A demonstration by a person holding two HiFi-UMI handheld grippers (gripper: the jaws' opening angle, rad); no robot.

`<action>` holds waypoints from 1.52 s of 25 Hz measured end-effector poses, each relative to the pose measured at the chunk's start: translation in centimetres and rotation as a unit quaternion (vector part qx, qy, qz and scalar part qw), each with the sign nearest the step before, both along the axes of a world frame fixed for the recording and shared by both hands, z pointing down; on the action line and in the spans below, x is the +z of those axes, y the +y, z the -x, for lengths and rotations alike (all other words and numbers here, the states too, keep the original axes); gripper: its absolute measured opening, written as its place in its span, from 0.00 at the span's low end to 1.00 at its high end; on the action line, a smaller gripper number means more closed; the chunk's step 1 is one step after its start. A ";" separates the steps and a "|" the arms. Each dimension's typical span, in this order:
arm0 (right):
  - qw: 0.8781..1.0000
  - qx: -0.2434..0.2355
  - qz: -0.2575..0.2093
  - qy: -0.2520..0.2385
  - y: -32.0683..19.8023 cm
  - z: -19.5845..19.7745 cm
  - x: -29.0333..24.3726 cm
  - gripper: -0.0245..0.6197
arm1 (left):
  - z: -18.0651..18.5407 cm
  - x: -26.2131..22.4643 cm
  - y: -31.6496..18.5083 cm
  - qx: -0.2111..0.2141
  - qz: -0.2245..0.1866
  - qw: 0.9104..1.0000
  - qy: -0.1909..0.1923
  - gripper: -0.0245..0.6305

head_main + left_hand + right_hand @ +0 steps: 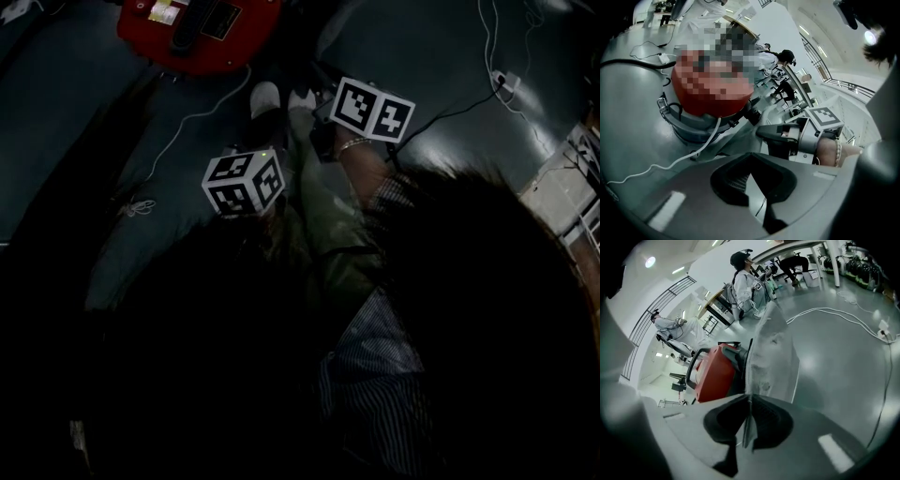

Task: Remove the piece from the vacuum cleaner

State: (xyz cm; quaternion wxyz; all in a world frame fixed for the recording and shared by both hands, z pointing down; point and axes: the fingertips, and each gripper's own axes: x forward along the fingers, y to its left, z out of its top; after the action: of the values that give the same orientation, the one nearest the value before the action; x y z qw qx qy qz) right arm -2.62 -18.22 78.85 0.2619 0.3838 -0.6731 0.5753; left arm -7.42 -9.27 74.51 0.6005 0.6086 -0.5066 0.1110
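- our right gripper (749,401) is clamped on the lower edge of the piece (776,357), a thin pale sheet standing up from the pads, off the floor (834,348) and just beside the red vacuum cleaner (715,373). we cannot tell whether it is free of the cleaner.
- our left gripper (752,161) looks closed at the tips. we cannot tell whether it nips anything.
- we judge the piece light, limp and easy to crease or tear, so we would hold it close to an edge and pull evenly.
- the floor is smooth, grey and glossy, with white cables (834,312) trailing across it.
- the room is a bright hall, and other people (745,287) stand further off.
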 end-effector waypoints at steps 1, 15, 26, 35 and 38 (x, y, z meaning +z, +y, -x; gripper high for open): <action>1.000 -0.001 -0.003 0.001 -0.1 -0.1 -0.2 0.08 | 0.2 0.0 -0.1 -0.001 0.001 1.000 -0.001 0.05; 0.998 0.054 -0.015 -0.022 -1.6 -6.1 -4.2 0.07 | -0.9 -2.0 -1.1 0.011 -0.004 1.000 -0.003 0.05; 0.996 0.076 -0.040 -0.023 -0.5 -10.2 -9.5 0.08 | -3.5 -6.7 -2.6 0.077 -0.034 0.996 -0.009 0.05; 0.996 0.038 -0.070 -0.049 1.6 -12.2 -23.0 0.08 | -4.6 -18.7 -3.2 0.100 -0.071 0.992 -0.005 0.05; 0.994 0.023 -0.090 -0.055 2.1 -12.3 -28.5 0.08 | -6.8 -24.3 -3.3 0.142 -0.100 0.985 0.008 0.05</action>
State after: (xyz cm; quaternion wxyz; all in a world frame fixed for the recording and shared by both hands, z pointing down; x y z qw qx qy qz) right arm 9.70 -16.15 50.33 0.1754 0.3890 -0.7265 0.5386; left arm -0.62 -12.52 50.26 0.5192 0.7319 -0.4188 0.1390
